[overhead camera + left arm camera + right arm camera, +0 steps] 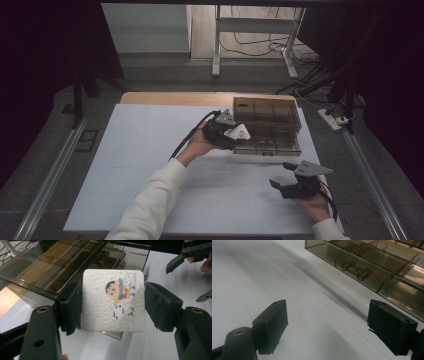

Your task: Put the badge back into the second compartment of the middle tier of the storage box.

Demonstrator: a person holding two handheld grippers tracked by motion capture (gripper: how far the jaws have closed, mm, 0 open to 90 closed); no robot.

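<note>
My left gripper point(112, 302) grips a white cartoon coaster point(113, 301) in its jaws, held at the left side of the smoky box point(267, 125). My right gripper point(332, 325) hovers released over the near-right table point(150, 150).

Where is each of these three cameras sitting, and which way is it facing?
High view: above the table's near side, looking forward and down; sleeves, hands, left tool, right tool.
Left gripper view: rides the left tool, facing the card it grips; own black jaws.
Right gripper view: rides the right tool, facing the table; own open jaws.
Shared: the drawer box.
</note>
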